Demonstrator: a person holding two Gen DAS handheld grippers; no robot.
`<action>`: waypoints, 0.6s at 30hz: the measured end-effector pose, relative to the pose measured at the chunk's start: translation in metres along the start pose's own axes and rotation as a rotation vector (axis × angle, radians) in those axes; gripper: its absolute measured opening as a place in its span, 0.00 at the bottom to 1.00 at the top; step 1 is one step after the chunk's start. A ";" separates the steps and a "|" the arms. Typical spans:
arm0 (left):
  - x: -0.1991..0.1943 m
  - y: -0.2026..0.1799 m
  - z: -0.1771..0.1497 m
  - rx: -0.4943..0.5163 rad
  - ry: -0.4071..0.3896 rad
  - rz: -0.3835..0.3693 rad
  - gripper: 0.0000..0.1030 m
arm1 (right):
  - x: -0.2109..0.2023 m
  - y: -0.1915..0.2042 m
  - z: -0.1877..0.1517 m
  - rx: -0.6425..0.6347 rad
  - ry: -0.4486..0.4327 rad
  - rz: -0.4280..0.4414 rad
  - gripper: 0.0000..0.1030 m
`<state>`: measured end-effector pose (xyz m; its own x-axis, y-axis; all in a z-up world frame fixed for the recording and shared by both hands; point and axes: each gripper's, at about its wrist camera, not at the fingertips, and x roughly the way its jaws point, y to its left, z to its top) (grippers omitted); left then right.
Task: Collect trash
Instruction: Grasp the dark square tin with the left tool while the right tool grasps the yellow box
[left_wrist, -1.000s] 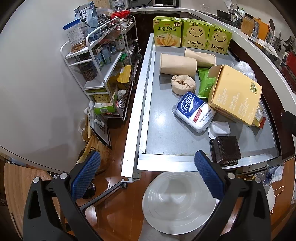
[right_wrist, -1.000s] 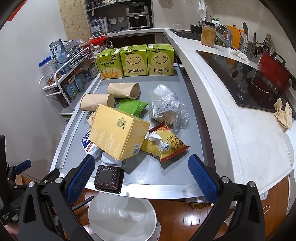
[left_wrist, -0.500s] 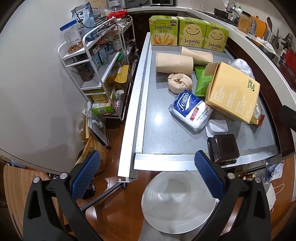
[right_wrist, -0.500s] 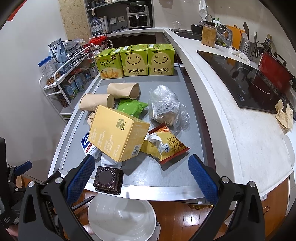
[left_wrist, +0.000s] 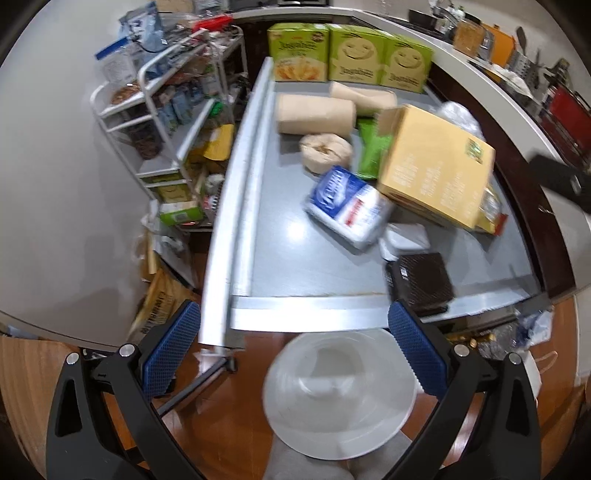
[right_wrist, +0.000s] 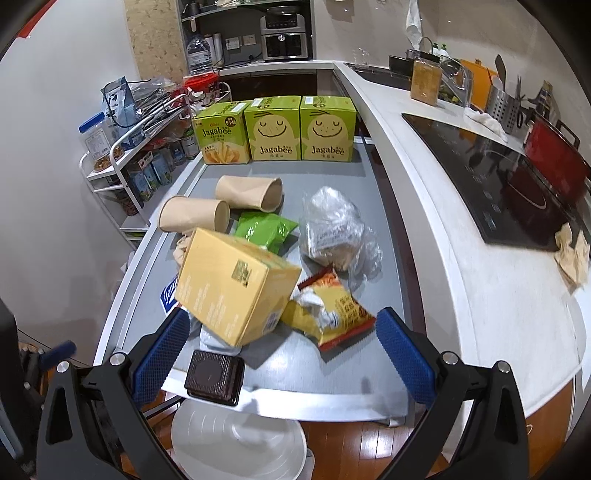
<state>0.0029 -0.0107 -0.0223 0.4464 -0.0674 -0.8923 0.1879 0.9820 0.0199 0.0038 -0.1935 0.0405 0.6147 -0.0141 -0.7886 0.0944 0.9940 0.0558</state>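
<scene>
Both grippers, left (left_wrist: 288, 350) and right (right_wrist: 275, 352), are being held wide apart, empty. Trash like the snack bag (right_wrist: 328, 308) is lying just ahead; the leaning yellow box (right_wrist: 236, 290) is risking being toppled.

Bright, fisheye-warped; left view seemingly motion-blurred.

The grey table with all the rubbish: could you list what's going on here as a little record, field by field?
surface: grey table, metal rim
bin: white bin on the floor below the near edge
near edge: dark brown box
middle: yellow carton tilted, orange snack bag, clear plastic bag, green packet
left side: tissue pack, two paper cups
back: three Jagabee boxes, upright
left gripper: open, holds nothing
right gripper: open, holds nothing
</scene>
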 end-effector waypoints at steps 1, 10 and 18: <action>0.001 -0.004 -0.001 0.012 0.005 -0.009 0.99 | 0.001 0.000 0.004 -0.005 -0.001 -0.005 0.96; 0.020 -0.050 0.001 0.098 0.026 -0.122 0.99 | 0.009 0.001 0.027 -0.031 0.003 0.041 0.96; 0.047 -0.059 0.009 0.042 0.057 -0.194 0.99 | 0.018 0.013 0.034 -0.180 0.008 0.008 0.96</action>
<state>0.0205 -0.0728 -0.0611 0.3478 -0.2435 -0.9054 0.3027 0.9431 -0.1374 0.0427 -0.1850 0.0481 0.6082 -0.0058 -0.7937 -0.0525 0.9975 -0.0476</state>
